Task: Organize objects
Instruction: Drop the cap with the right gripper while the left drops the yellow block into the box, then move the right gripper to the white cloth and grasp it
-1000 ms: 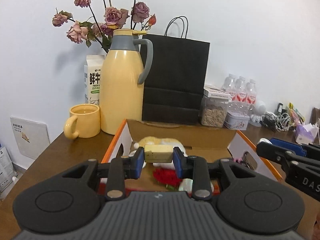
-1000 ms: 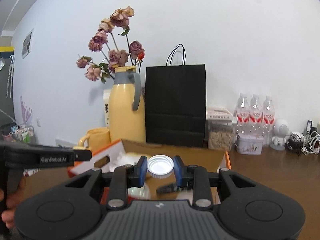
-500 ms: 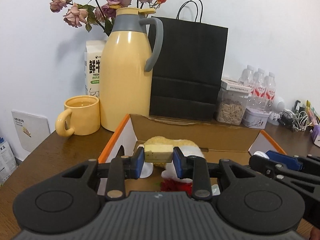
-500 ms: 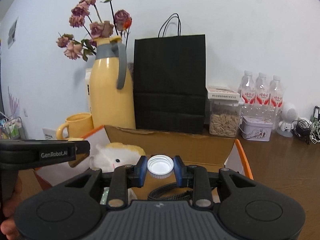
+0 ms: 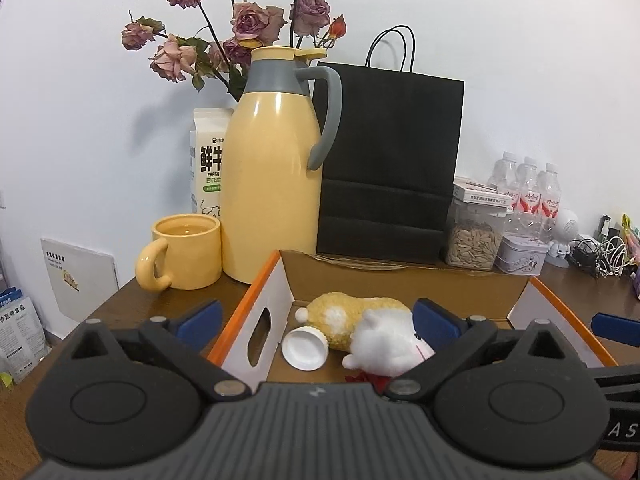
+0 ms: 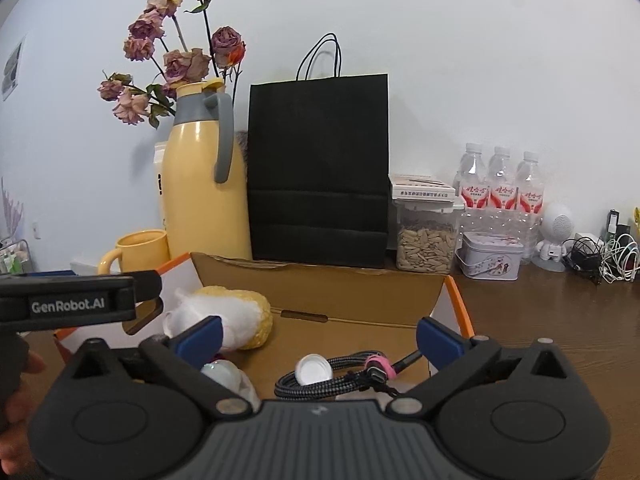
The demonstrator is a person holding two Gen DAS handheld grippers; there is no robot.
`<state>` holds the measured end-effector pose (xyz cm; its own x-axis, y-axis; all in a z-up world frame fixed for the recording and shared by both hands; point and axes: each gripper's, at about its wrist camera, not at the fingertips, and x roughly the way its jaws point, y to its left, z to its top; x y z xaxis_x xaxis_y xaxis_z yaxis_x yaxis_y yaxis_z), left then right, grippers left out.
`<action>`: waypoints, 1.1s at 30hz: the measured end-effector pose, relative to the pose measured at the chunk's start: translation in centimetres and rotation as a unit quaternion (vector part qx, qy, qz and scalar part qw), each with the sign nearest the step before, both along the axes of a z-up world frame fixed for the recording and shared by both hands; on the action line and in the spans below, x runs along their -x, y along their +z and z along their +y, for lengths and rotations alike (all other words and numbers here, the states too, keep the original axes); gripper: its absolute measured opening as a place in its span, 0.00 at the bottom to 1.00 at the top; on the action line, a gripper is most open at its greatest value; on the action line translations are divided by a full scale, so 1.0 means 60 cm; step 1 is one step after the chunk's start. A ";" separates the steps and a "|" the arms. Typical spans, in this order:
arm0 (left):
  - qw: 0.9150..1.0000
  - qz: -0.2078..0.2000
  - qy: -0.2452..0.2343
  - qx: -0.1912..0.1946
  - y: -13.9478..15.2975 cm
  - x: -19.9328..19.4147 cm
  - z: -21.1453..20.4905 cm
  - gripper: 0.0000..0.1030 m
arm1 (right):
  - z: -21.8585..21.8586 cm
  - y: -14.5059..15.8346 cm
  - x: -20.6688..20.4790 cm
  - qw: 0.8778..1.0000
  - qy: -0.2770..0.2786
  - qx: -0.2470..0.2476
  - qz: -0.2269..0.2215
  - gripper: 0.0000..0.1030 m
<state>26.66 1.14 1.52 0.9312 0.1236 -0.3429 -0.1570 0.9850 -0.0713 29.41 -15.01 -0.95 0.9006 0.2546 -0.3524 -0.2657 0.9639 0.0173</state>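
An open cardboard box [image 5: 400,280] with orange-edged white flaps stands on the brown table; it also shows in the right wrist view [image 6: 320,284]. Inside lie a yellow and white plush toy [image 5: 360,320], a white cap [image 5: 304,347], something red under the plush, a white bottle cap [image 6: 313,369] and a coiled braided cable [image 6: 340,380]. My left gripper [image 5: 316,322] is open and empty above the box's left part. My right gripper [image 6: 318,338] is open and empty above the box, over the bottle cap. The yellow block held before is out of sight.
Behind the box stand a yellow thermos jug [image 5: 272,168], a yellow mug [image 5: 184,252], a milk carton [image 5: 208,172], dried roses [image 5: 240,28], a black paper bag [image 5: 388,160], a seed jar [image 5: 474,236], a tin [image 5: 522,254], water bottles [image 5: 528,192] and tangled cables [image 5: 600,252].
Both grippers have opened. The left let go of the yellow block and the right let go of the white bottle cap, which now lies in the box by the cable.
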 end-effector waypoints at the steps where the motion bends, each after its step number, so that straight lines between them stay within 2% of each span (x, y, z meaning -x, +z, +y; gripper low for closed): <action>1: 1.000 -0.001 0.001 -0.001 0.001 0.001 0.000 1.00 | 0.000 0.000 0.001 1.000 0.001 0.000 -0.001 1.00; 14: 1.000 0.000 -0.002 0.014 0.006 0.019 0.008 1.00 | -0.007 0.019 0.024 1.000 0.006 -0.003 -0.017 1.00; 23: 1.000 -0.017 -0.003 0.006 0.036 0.064 0.011 1.00 | -0.025 0.053 0.069 0.999 0.014 -0.005 -0.037 1.00; 33: 1.000 0.001 -0.001 -0.010 0.032 0.131 0.025 1.00 | -0.058 0.043 0.134 1.000 0.006 0.009 -0.011 1.00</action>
